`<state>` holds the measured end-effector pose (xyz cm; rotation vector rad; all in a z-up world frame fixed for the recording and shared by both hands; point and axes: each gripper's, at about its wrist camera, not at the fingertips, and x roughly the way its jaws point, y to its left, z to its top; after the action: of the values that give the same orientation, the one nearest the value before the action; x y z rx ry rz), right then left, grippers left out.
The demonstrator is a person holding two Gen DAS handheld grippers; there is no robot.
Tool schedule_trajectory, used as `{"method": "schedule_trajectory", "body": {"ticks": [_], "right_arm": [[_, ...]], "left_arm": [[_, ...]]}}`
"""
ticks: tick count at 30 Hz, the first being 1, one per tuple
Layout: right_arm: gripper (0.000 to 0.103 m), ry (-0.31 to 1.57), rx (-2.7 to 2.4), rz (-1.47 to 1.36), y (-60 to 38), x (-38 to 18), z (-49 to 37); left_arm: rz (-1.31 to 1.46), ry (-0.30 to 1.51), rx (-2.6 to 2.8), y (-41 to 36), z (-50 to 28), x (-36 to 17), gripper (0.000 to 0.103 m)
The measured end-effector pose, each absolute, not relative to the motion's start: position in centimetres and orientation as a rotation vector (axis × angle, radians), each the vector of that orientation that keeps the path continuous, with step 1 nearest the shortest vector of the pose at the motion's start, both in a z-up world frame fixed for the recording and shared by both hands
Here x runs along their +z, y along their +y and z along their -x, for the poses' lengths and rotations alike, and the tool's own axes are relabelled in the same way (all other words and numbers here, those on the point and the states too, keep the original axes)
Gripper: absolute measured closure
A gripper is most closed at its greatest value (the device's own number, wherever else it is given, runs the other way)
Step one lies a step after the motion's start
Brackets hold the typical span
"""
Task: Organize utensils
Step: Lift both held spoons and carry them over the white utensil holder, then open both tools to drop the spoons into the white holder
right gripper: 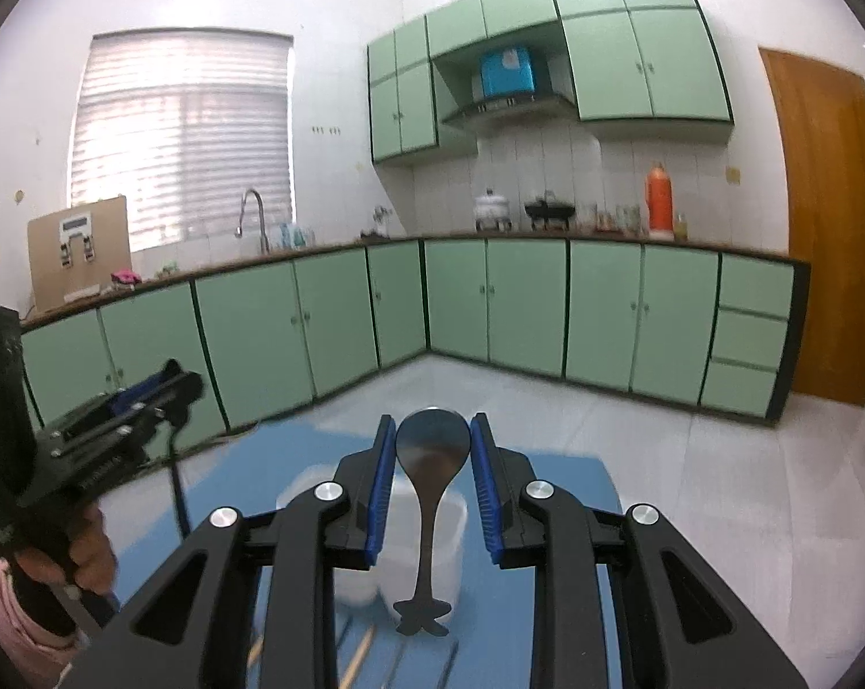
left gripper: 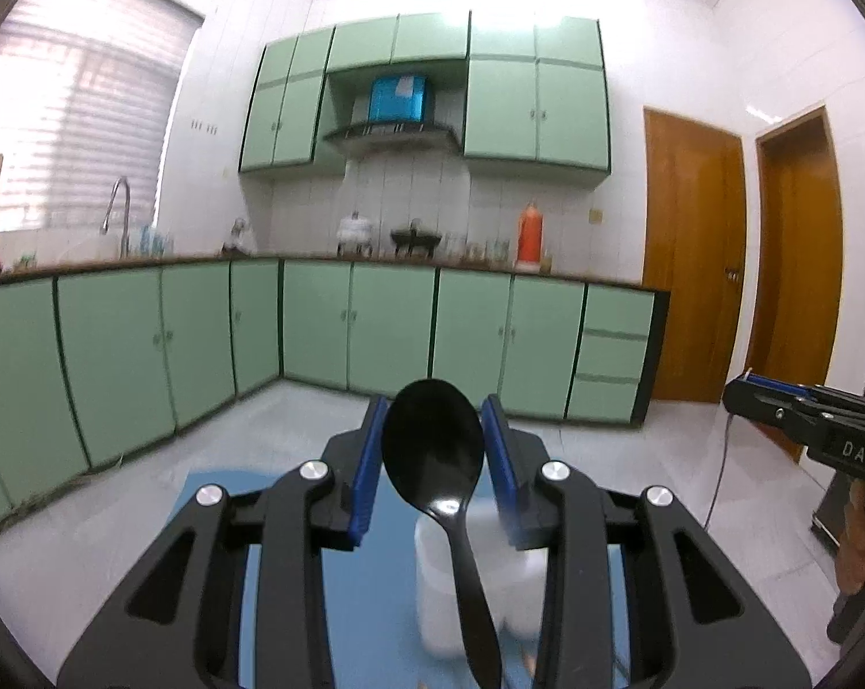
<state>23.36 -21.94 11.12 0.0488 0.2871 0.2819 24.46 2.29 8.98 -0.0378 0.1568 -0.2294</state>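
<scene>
Two blue-matted table [right gripper: 570,476] edges face green kitchen cabinets [right gripper: 524,298].

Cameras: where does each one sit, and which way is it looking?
Left wrist: sits on the left tongs, looks along them across the kitchen; a black spoon is between the pads; the right tongs and hand show at the right edge.
Right wrist: sits on the right tongs, looks the same way; a grey spoon is between the pads; the left tongs, hand and pink sleeve show at left.
Both share the green cabinets, orange flask, blue mat and white tub.
</scene>
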Motion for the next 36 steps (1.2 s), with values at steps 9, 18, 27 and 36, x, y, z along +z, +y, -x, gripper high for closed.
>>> {"method": "schedule_trajectory", "body": {"ticks": [9, 18, 27, 36], "right_arm": [[0.077, 0.271, 0.267, -0.055, -20.1, 9.7, -30.4], [0.077, 0.373, 0.269, -0.095, -19.9, 3.8, -33.9], [0.077, 0.440, 0.290, -0.107, -19.4, 0.3, -34.0], [0.075, 0.440, 0.301, -0.103, -19.2, 0.2, -33.2]], "left_arm": [[0.016, 0.126, -0.211, 0.1, -31.4, 7.1, 0.071], [0.024, 0.204, -0.220, 0.7, -33.8, 3.0, 0.070], [0.002, 0.308, -0.235, 1.5, -33.8, -0.4, 0.070], [0.013, 0.337, -0.230, 2.5, -33.3, -0.8, 0.053]]}}
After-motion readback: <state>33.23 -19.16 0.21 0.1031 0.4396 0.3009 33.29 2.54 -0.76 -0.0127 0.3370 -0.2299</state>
